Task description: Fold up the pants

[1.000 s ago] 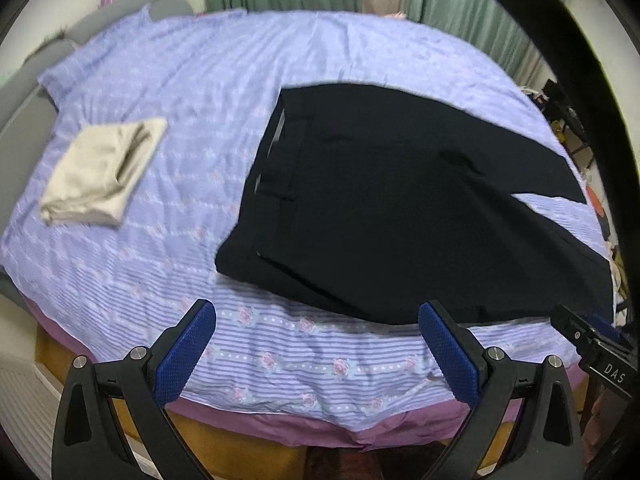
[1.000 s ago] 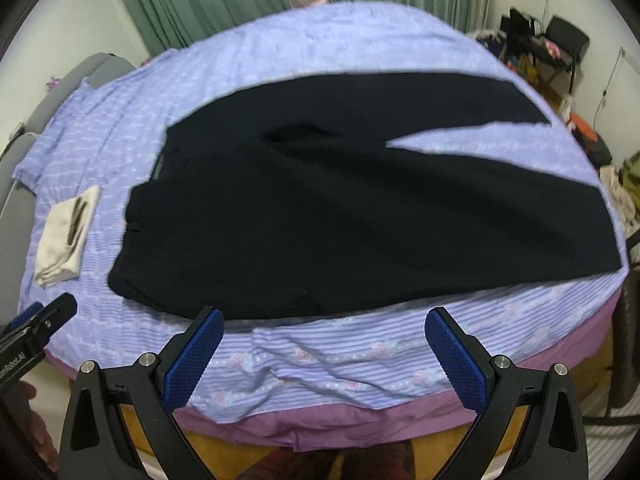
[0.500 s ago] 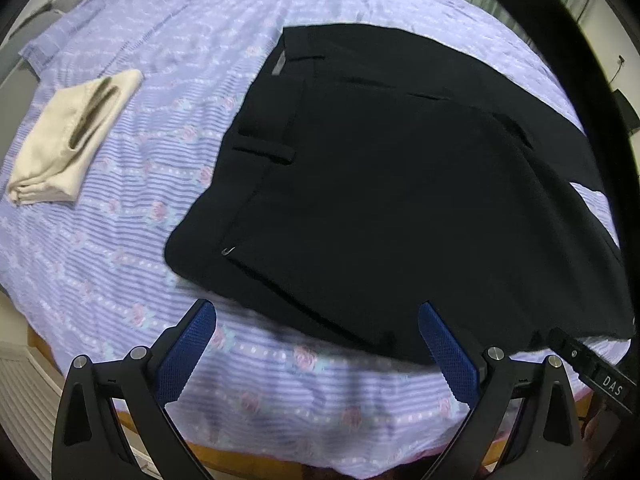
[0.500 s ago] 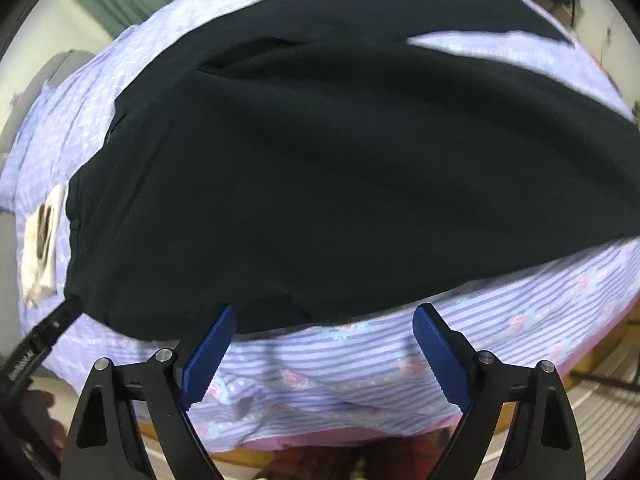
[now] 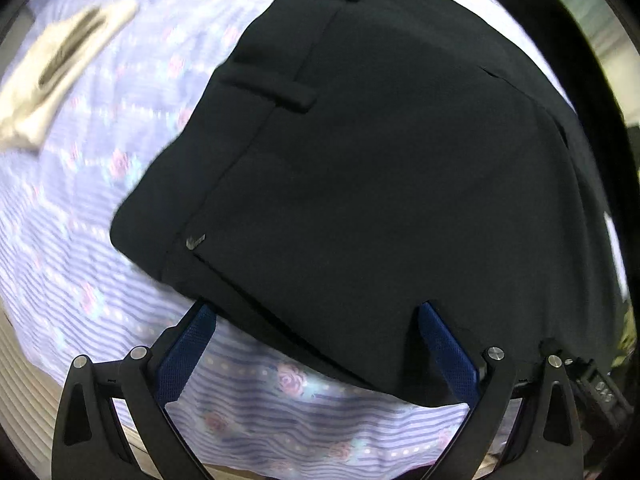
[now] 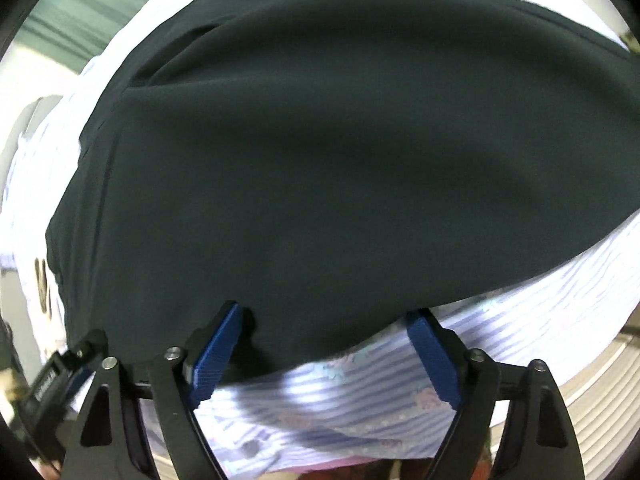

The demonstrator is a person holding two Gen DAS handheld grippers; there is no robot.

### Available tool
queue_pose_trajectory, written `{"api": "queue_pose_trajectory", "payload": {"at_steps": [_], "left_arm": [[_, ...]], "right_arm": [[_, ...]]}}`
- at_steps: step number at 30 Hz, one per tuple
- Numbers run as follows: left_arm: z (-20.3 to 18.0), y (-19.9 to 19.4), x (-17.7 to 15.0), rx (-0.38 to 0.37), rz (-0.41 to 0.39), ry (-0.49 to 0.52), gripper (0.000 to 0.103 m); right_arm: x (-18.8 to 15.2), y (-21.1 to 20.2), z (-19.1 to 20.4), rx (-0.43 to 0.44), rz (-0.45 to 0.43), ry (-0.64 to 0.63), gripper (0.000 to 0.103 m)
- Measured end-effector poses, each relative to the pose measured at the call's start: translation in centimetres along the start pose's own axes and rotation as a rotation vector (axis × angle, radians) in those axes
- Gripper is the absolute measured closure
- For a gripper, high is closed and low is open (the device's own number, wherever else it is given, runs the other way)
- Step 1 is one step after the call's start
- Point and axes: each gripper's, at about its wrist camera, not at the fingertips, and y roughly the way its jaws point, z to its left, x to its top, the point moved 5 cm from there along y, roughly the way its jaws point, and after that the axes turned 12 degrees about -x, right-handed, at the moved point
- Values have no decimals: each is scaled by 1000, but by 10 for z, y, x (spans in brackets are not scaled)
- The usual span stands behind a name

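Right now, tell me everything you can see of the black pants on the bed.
The black pants lie flat and unfolded on the striped floral bedsheet, a smooth matte woven cloth. The waistband faces the left, with a belt loop and a small metal tab. The legs run off to the right, parting to show sheet between them. The near edge sits between the open fingers of the left gripper and of the right gripper, whose jaws are closing.

Striped lavender bedsheet (image 5: 80,240) with pink rose print, spread across the bed. Folded cream garment (image 5: 52,76) lying on it toward the far left. Green curtain (image 6: 80,4) blurred beyond.
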Motion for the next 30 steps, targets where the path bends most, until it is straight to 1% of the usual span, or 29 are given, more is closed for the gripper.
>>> {"api": "queue_pose_trajectory", "payload": {"at_steps": [1,3,6,7,8,13,14,15,17,18,20,21,22,23,25,27,29,30], "left_arm": [[3,2,0,-13,5,-19,0],[10,5,-1,-33,16,-54,1],[17,6,-1,-65,16,-90,1],[18,7,-1,-67,17,-94,3],[17,7,1,-69,17,-93,7],[5,8,7,-60,-17,-41,21],[3,7,6,-58,-20,-33,26],[2,6,6,-58,-24,-26,30],[-5,-2,-1,-50,-35,-12,44],[-7,-6,-1,-45,-43,0,47],[-11,-14,-3,-38,-57,15,62],[-13,-17,-3,-34,-67,26,66],[-16,-21,-2,-29,-79,38,74],[-20,-25,-2,-20,-92,49,79],[-23,-31,0,-9,-112,65,86],[-27,-39,2,-7,-135,83,89],[-34,-58,0,-14,-169,107,91],[-43,-70,2,-20,-198,127,92]], "right_arm": [[2,2,-1,-1,5,8,27],[4,5,-2,-8,13,12,31],[2,3,-4,3,15,17,32],[0,3,-4,1,18,9,32],[-4,3,-3,2,27,-5,32],[-20,1,-12,19,43,-8,32],[-22,2,-17,21,43,-6,32],[-19,4,-17,25,45,1,32],[-10,4,-20,38,26,34,32],[-6,4,-20,40,18,40,33],[2,2,-20,46,10,51,39],[3,1,-20,43,3,53,46],[5,-3,-20,37,-9,50,56],[6,-7,-21,29,-26,40,61],[7,-15,-21,29,-52,10,75],[13,-31,-17,35,-85,-35,83],[18,-57,-18,59,-135,-53,86],[28,-67,-15,64,-158,-58,87]]}}
